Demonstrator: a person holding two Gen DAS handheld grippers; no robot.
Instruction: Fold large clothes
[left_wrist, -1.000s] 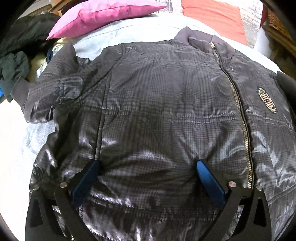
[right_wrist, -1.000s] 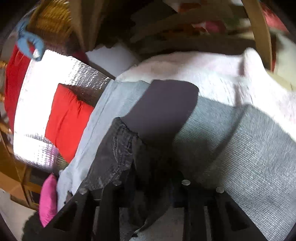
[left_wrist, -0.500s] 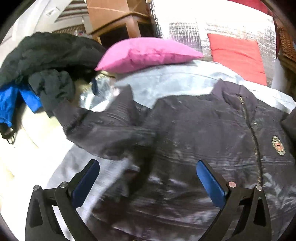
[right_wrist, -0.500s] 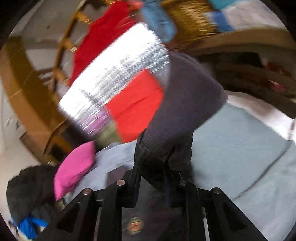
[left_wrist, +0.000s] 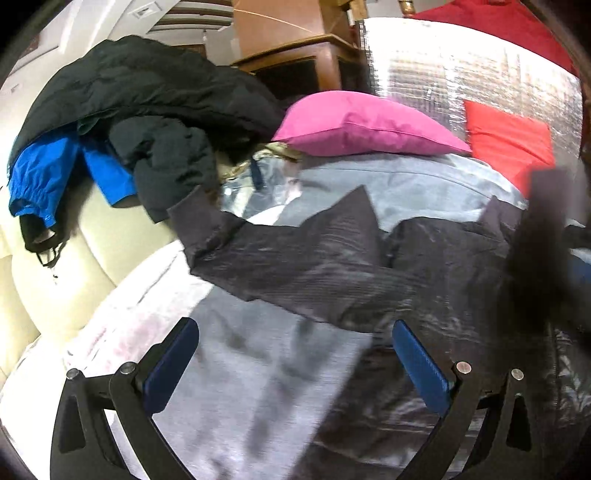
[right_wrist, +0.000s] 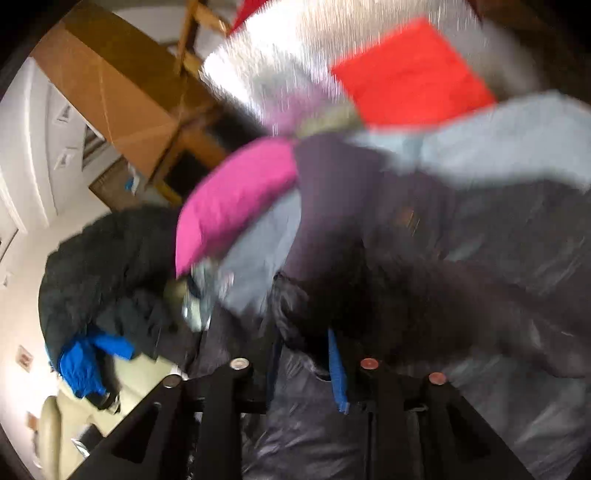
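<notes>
Left tongs (left_wrist: 295, 363) stand wide apart with nothing between the blue pads (left_wrist: 170, 365), hovering over the grey bed cover (left_wrist: 266, 387) at the near edge of the dark jacket (left_wrist: 424, 288). That shiny, quilted jacket lies spread on the bed, and serves as the landmark for the rest. One sleeve (left_wrist: 280, 254) reaches out to the jacket's left, its cuff ending close to a heap of black coats (left_wrist: 147, 107). A blue garment (left_wrist: 48, 177) hangs from under that heap, over a cream upholstered seat (left_wrist: 55, 280) further left. Behind the jacket sits a pink pillow (left_wrist: 362, 125) on the cover; some crinkled clear plastic (left_wrist: 251, 188) lies just left of it. Behind the pillow is a wooden cabinet (left_wrist: 295, 55). To the back right of the jacket a silver foil sheet (left_wrist: 461, 81) stands upright with a red cushion (left_wrist: 509, 140) against it. At the jacket's right side the other sleeve (left_wrist: 535, 258) hangs in the air, blurred, blocking the view of the chest.

Right tongs (right_wrist: 303, 363) are opening, with that dark sleeve (right_wrist: 369, 280) between the fingers; blur hides whether the pads press on it. Below them lies the jacket body (right_wrist: 314, 435). No writing or label can be read in either view.
</notes>
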